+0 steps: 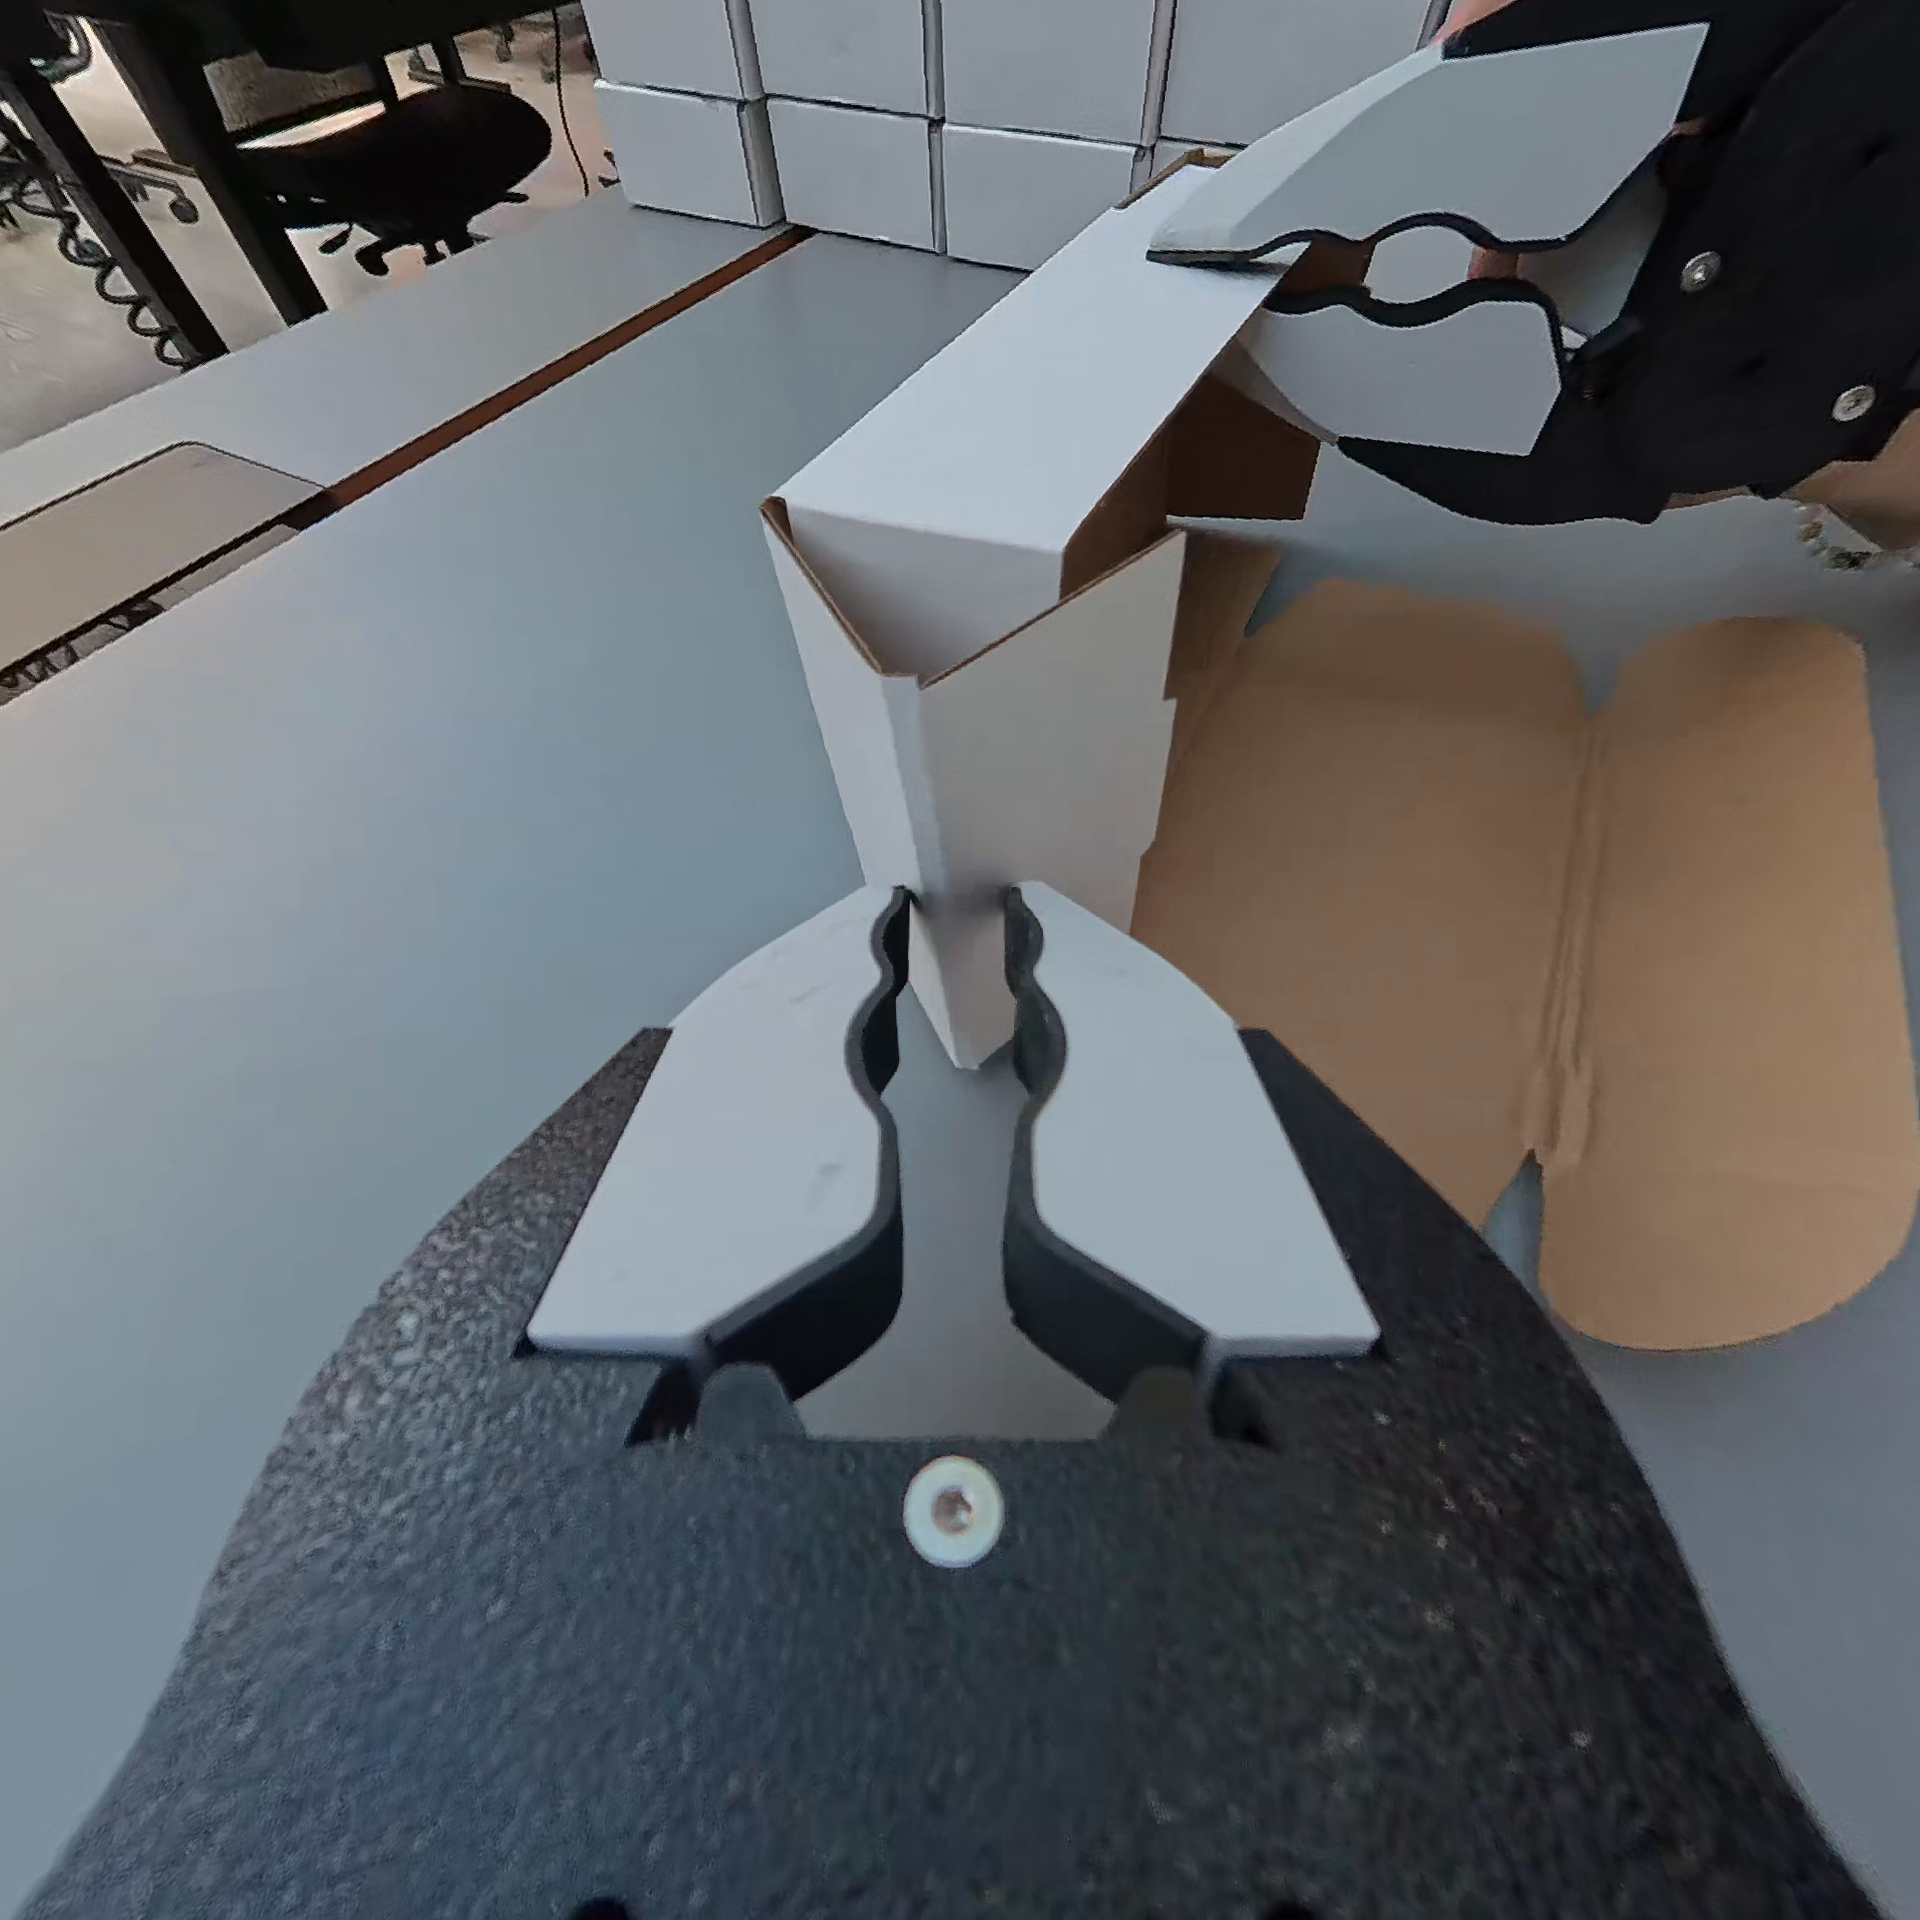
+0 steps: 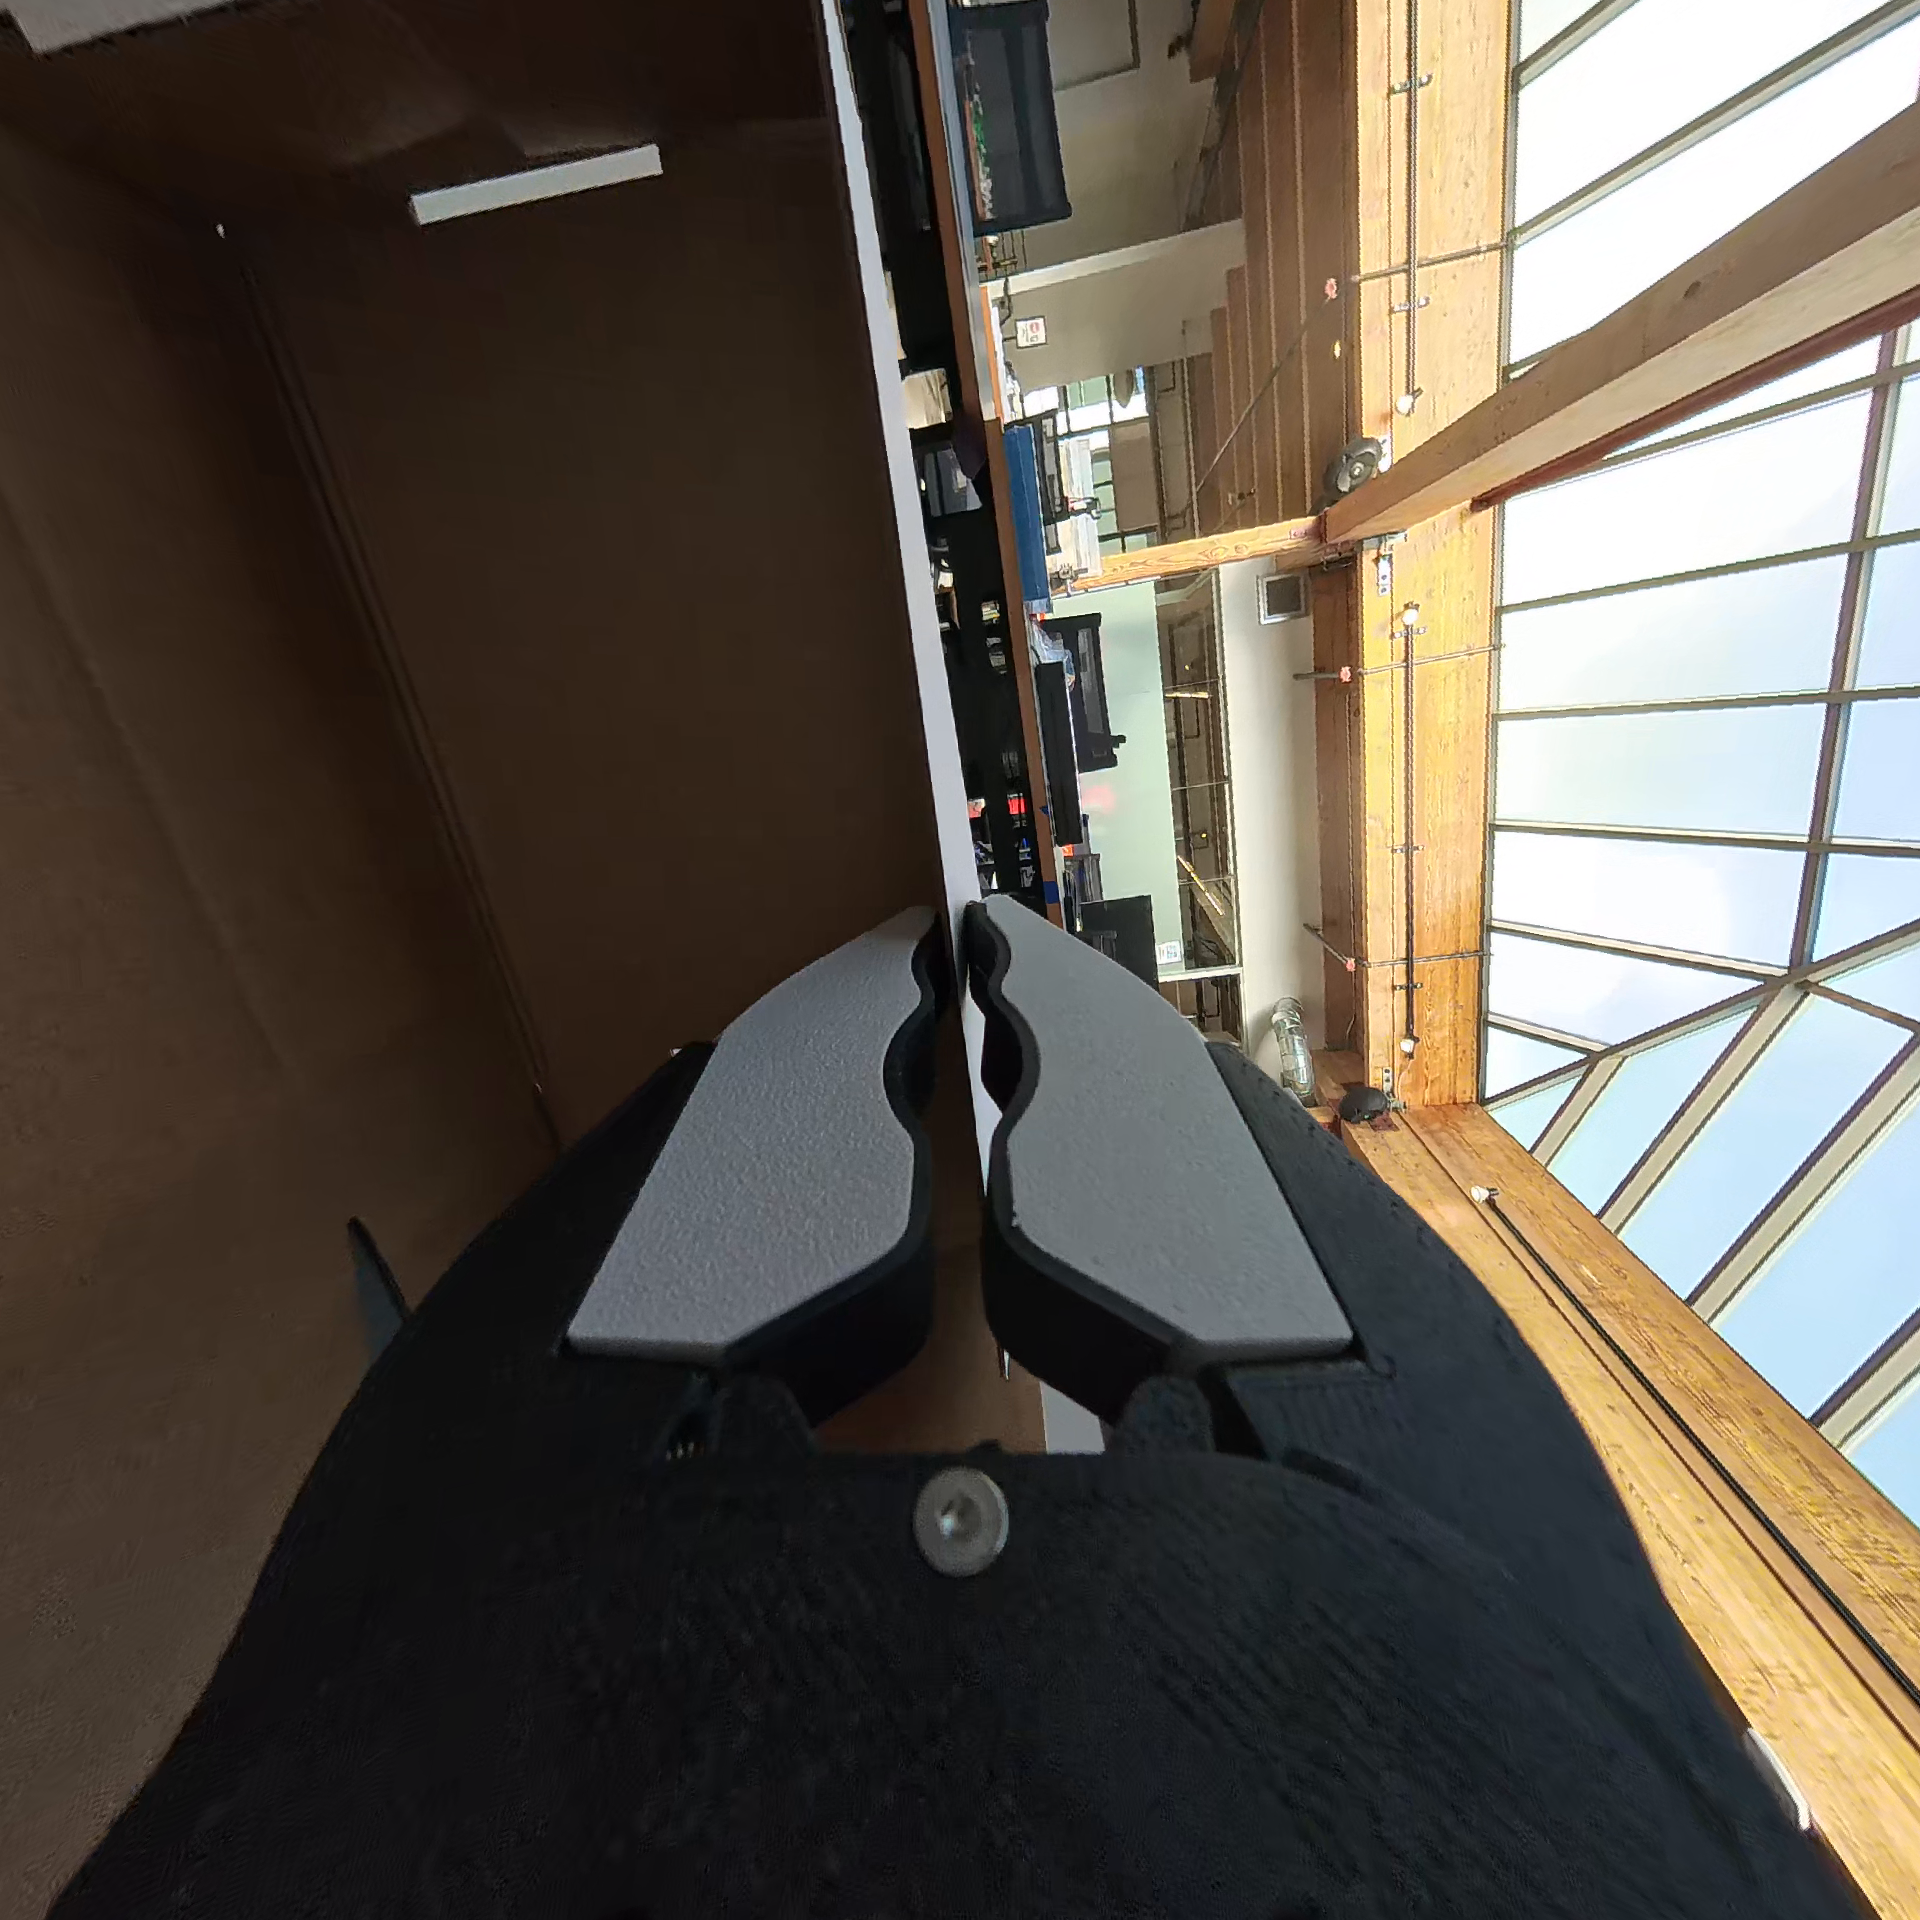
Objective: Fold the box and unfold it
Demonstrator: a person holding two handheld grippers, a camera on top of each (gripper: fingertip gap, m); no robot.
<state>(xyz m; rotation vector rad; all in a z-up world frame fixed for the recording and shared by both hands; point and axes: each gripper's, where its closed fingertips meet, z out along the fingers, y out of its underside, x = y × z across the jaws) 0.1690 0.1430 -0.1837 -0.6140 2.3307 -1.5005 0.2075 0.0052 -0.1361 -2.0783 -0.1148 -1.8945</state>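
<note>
box (image 1: 997,582): white outside, brown inside, half-folded, standing on the grey tabletop (image 1: 416,831) with its flat brown flaps lying off to the right
left gripper (image 1: 961,935): jaws pinching a white corner flap at the box's near end
right gripper (image 1: 1226,260): jaws clamped on the upper wall's edge at the far end
background: stack of white boxes (image 1: 883,135) at the tabletop's far edge

Box (image 1: 997,582): flat-pack cardboard, white outside, brown inside. Partly folded; one side wall raised upright with a corner flap tucked inward, white faces outward. The remaining panels, rounded flaps included, lie flat, brown side up, on the grey table.
</note>
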